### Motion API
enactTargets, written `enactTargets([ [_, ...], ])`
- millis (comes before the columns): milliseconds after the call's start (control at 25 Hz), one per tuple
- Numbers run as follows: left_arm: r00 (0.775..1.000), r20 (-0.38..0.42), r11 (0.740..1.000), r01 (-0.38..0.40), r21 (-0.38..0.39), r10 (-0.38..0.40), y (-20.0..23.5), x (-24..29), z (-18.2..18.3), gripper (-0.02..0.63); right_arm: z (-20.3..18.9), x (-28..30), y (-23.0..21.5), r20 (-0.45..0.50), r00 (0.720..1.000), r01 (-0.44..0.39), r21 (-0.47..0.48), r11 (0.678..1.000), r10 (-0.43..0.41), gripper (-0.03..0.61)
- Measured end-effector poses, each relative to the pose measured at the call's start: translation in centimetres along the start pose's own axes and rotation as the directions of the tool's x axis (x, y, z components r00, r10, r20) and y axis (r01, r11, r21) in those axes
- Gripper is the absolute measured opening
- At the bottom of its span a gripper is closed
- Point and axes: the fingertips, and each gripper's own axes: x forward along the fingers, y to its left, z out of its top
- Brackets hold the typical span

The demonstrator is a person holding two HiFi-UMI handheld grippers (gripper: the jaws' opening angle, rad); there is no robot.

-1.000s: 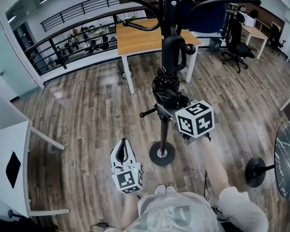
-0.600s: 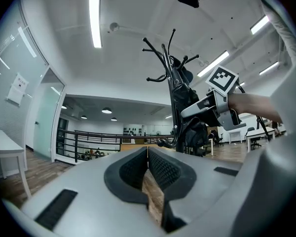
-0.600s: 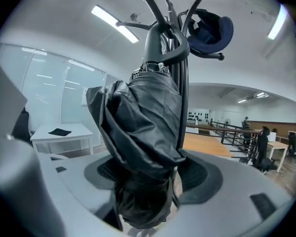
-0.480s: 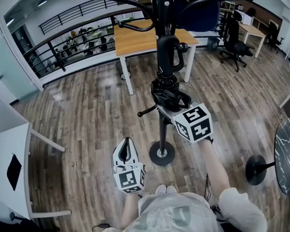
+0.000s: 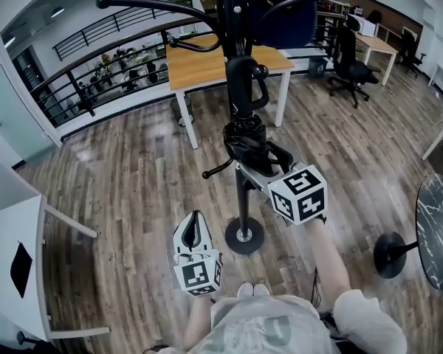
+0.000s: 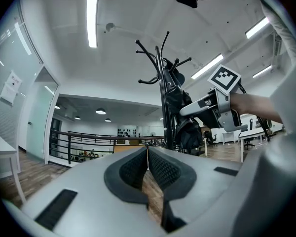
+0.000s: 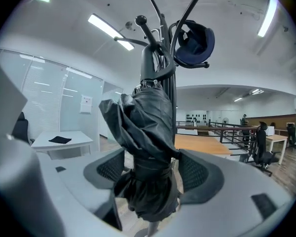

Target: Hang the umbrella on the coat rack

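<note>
While opened wide, and just now opening further, brackets the furled black umbrella [image 7: 148,132] between the pads [image 7: 108,169] of the right gripper [image 7: 152,157] without clamping. Clear gap at the left pad, loose fabric close against the right one. Reaches in from the near right, seen from the head view, to the bundle's lower end.

Hangs upright by its curved handle [image 5: 244,87] over a ball-tipped peg [image 5: 262,70] of the black coat rack [image 5: 241,190], close in against it. Carries a dark blue hat [image 7: 195,41] on an upper right arm of the rack.

Has the pads of the left gripper [image 6: 148,152] pressed together on nothing. Sits low at the near left of the rack's base [image 5: 244,236], well apart from the umbrella.

Stands on plank floor [image 5: 133,175], with a wooden table [image 5: 207,57] far behind.
</note>
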Motion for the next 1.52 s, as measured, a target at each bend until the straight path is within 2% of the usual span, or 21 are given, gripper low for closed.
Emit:
enactTargets([
  [200, 1.000, 0.002, 1.000, 0.023, -0.001, -0.023, -1.4, -0.2, -0.3, 0.028, 0.0, -3.2, 0.1, 0.048, 0.998, 0.032, -0.008, 0.999, -0.031, 0.330],
  [360, 0.998, 0.007, 0.999, 0.054, 0.006, -0.054, -2.4, -0.2, 0.1, 0.028, 0.0, -6.4, 1.1, 0.158, 0.986, 0.048, 0.010, 0.999, -0.048, 0.330],
  [640, 0.995, 0.004, 0.995, 0.099, 0.030, -0.099, -3.8, -0.2, 0.3, 0.028, -5.6, -9.4, 3.1, 0.156, 0.983, 0.090, 0.073, 0.993, -0.100, 0.323],
  [680, 0.995, 0.005, 0.994, 0.102, 0.032, -0.102, -3.9, -0.3, 0.4, 0.028, -6.5, -9.8, 3.3, 0.163, 0.980, 0.100, 0.089, 0.991, -0.113, 0.284],
  [720, 0.995, 0.006, 0.994, 0.104, 0.034, -0.104, -4.0, -0.4, 0.4, 0.028, -7.5, -10.2, 3.3, 0.166, 0.977, 0.115, 0.107, 0.988, -0.132, 0.216],
  [880, 0.994, 0.011, 0.994, 0.105, 0.043, -0.105, -4.1, -0.6, 0.5, 0.028, -11.2, -11.7, 2.8, 0.138, 0.969, 0.177, 0.191, 0.965, -0.205, 0.123],
  [1000, 0.995, 0.014, 0.994, 0.097, 0.046, -0.097, -3.7, -0.6, 0.6, 0.028, -13.1, -12.3, 2.4, 0.107, 0.962, 0.227, 0.207, 0.952, -0.253, 0.062],
  [1280, 0.995, 0.029, 0.995, 0.090, 0.040, -0.091, -3.3, -0.7, 0.5, 0.028, -15.6, -12.3, 2.9, 0.037, 0.967, 0.243, 0.166, 0.956, -0.252, 0.036],
  [1520, 0.994, 0.028, 0.995, 0.100, 0.029, -0.101, -3.7, -0.8, 0.2, 0.028, -16.0, -12.3, 3.1, 0.027, 0.968, 0.242, 0.161, 0.957, -0.250, 0.032],
])
